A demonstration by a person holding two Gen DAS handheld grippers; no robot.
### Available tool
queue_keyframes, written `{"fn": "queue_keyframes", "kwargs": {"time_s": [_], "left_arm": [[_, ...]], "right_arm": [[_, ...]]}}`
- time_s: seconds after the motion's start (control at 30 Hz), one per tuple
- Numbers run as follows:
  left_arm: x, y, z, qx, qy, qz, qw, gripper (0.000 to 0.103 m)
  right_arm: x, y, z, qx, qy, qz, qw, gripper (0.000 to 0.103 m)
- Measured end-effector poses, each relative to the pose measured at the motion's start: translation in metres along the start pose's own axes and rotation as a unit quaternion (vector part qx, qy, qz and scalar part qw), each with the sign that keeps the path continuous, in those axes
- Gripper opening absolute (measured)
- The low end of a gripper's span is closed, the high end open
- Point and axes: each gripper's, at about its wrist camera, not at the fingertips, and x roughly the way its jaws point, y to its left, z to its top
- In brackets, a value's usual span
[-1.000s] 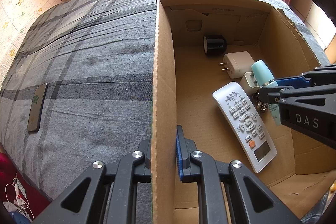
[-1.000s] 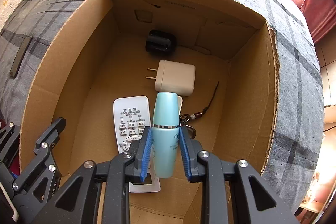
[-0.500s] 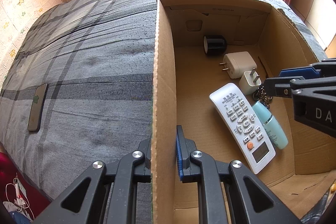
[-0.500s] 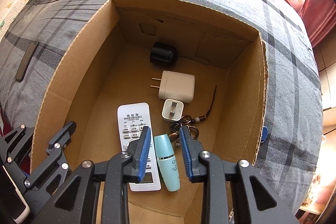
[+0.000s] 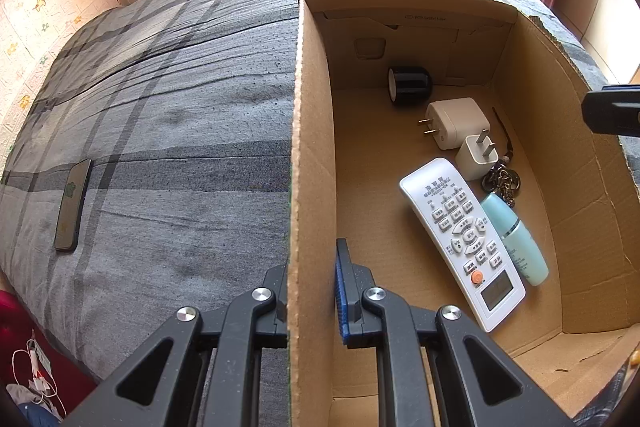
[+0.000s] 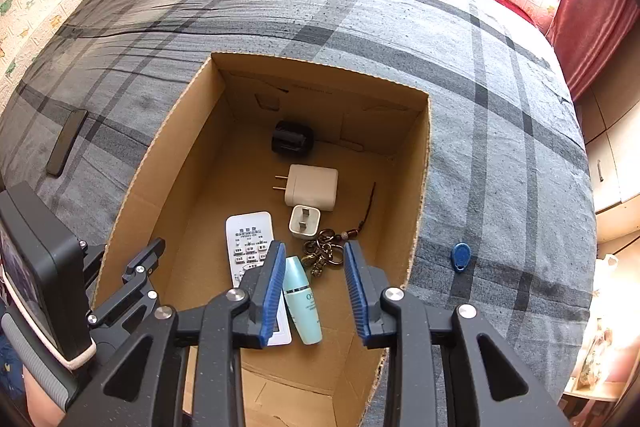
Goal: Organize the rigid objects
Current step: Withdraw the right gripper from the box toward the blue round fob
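Note:
An open cardboard box (image 5: 312, 147) sits on a grey plaid bed. My left gripper (image 5: 312, 291) is shut on the box's left wall, one finger on each side. Lying flat on the box floor, a teal bottle (image 6: 303, 303) rests beside a white remote (image 6: 248, 239). My right gripper (image 6: 315, 259) hovers above the box over the bottle. Its jaws are opening and nothing is between them. The bottle (image 5: 516, 239) and remote (image 5: 460, 239) also show in the left wrist view, where the right gripper (image 5: 612, 115) pokes in at the right edge.
The box also holds a black cylinder (image 6: 292, 139), a large white charger (image 6: 312, 187), a small white plug (image 6: 305, 223) and a keyring (image 6: 324, 253). A blue key fob (image 6: 460, 257) lies on the bed right of the box, a dark phone (image 6: 66, 143) to the left.
My right gripper let go of the teal bottle, which now lies beside the remote. The gripper then rose out of the box with its jaws widening. The left gripper kept its hold.

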Motion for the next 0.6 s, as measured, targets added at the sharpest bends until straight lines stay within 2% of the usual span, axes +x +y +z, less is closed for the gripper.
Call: {"fn": "queue_keyframes", "kwargs": {"time_s": [0.03,0.1,0.23,0.33,0.4,0.6], "left_arm": [[0.0,0.0,0.0,0.0,0.0,0.0,1.0,0.015],[0.0,0.0,0.0,0.001,0.0,0.0,1.0,0.015],[0.0,0.0,0.0,0.001,0.0,0.001,1.0,0.015],[0.0,0.0,0.0,0.002,0.0,0.001,1.0,0.015],[0.001,0.0,0.0,0.002,0.001,0.002,1.0,0.015],[0.001,0.001,0.0,0.003,0.001,0.002,1.0,0.015]], "right_arm": [[-0.003,-0.003,0.0,0.004,-0.003,-0.001,1.0,0.034],[-0.008,-0.008,-0.001,0.011,-0.008,-0.003,1.0,0.047],[-0.018,-0.017,-0.001,0.019,-0.023,-0.021,0.999,0.056],[-0.025,-0.024,-0.001,0.026,-0.031,-0.023,0.999,0.07],[-0.029,-0.03,-0.001,0.035,-0.038,-0.022,0.998,0.084],[-0.035,-0.047,0.0,0.049,-0.045,-0.028,0.997,0.103]]}}
